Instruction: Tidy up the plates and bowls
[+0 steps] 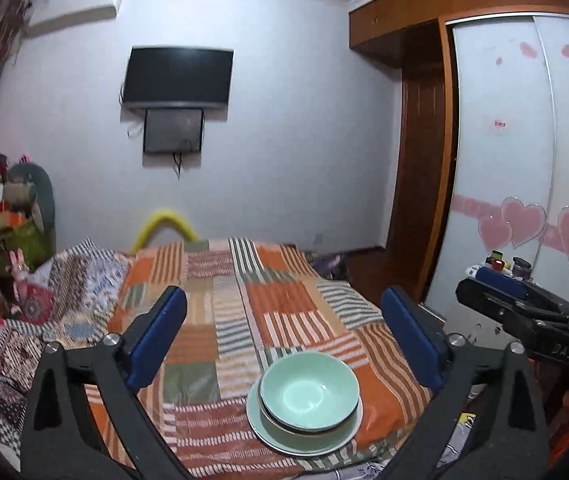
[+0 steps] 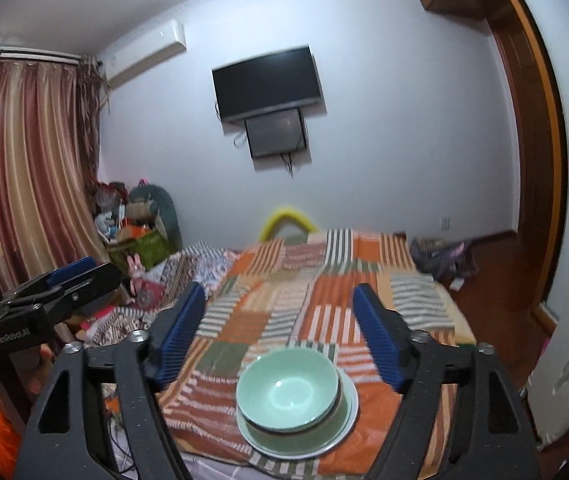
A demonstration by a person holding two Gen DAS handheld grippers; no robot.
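Note:
A pale green bowl [image 1: 309, 390] [image 2: 288, 388] sits nested in a second bowl, of which only the rim shows. Both rest on a green plate [image 1: 268, 432] [image 2: 346, 416] near the front edge of the bed. My left gripper [image 1: 284, 308] hangs above and behind the stack, open, with nothing between its blue pads [image 1: 156, 340]. My right gripper [image 2: 280, 300] hovers over the same stack, also open and empty, and appears side-on at the right of the left wrist view. The left gripper [image 2: 84, 276] shows at the left edge of the right wrist view.
The bed's orange-striped patchwork cover [image 1: 276, 304] stretches back towards the wall. A crumpled patterned quilt [image 1: 80, 280] and a pile of toys and boxes [image 1: 8, 220] lie left. A wardrobe with sliding doors [image 1: 500, 140] and a white cabinet [image 2: 568, 344] stand right.

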